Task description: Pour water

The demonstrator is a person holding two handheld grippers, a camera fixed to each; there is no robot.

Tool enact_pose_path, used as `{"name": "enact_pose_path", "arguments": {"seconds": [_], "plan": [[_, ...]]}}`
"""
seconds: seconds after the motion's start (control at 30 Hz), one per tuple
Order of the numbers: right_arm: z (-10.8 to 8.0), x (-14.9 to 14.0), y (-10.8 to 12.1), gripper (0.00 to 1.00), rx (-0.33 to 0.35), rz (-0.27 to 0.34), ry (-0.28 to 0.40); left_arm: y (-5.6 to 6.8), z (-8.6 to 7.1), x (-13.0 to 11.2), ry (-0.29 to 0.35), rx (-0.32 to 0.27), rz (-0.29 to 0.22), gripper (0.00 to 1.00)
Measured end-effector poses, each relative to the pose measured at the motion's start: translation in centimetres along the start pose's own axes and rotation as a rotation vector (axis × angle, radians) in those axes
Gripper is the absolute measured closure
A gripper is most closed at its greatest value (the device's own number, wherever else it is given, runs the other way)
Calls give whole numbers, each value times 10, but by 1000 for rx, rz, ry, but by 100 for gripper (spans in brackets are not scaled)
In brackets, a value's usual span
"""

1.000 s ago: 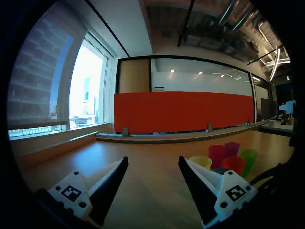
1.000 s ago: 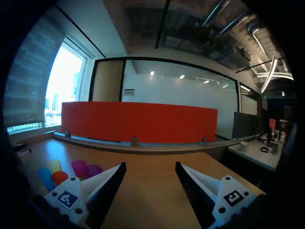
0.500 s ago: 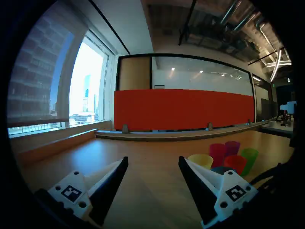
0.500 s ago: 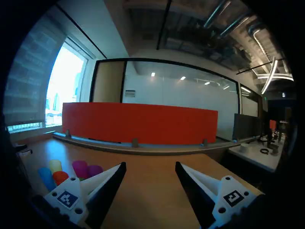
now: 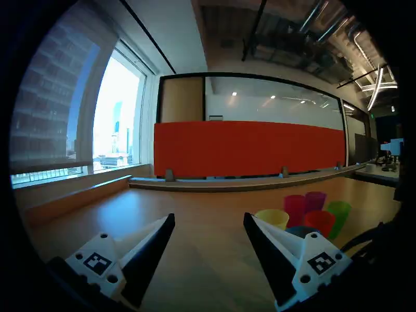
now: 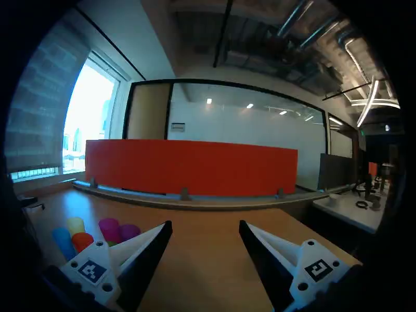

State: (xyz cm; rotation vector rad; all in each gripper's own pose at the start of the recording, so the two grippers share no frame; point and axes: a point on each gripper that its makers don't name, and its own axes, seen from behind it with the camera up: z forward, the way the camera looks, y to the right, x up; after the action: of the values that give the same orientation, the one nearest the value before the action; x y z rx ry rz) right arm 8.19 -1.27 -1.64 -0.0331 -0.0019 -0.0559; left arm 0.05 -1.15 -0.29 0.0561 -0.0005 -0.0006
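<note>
The left claw [image 5: 208, 215] is released, its two white fingers spread wide with bare wood showing between them, and it hangs low over the wooden counter [image 5: 208, 260], grasping nothing. The right claw [image 6: 205, 222] is likewise released and empty above that counter. The plastic cups [image 5: 307, 210] stand on the counter in a tight cluster, well apart from its far edge, where an orange screen [image 5: 249, 148] runs along it. In the left gripper view the cluster sits just past the right-hand finger: a yellow cup [image 5: 273, 218] nearest the gap, a pink cup [image 5: 295, 204] and a purple cup [image 5: 315, 200] behind it, an orange cup [image 5: 320, 222] in front and a green cup [image 5: 339, 212] on the outer side. In the right gripper view the cluster shows beside the left-hand finger, with a blue cup [image 6: 62, 242] outermost. Whether any cup holds water cannot be told. A tall window [image 5: 117, 125] lies beyond the counter's left edge
</note>
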Motion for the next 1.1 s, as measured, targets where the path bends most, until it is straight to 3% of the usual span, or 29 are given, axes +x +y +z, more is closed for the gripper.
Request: {"name": "enact_pose_path", "arguments": {"seconds": [0.67,1.1], "plan": [[-8,14,-3,0,40,20,42,-1,0,0,0,-1,1,2],[-3,11,-15,0,49,-20,54,0,-1,0,0,1,1,2]]}}
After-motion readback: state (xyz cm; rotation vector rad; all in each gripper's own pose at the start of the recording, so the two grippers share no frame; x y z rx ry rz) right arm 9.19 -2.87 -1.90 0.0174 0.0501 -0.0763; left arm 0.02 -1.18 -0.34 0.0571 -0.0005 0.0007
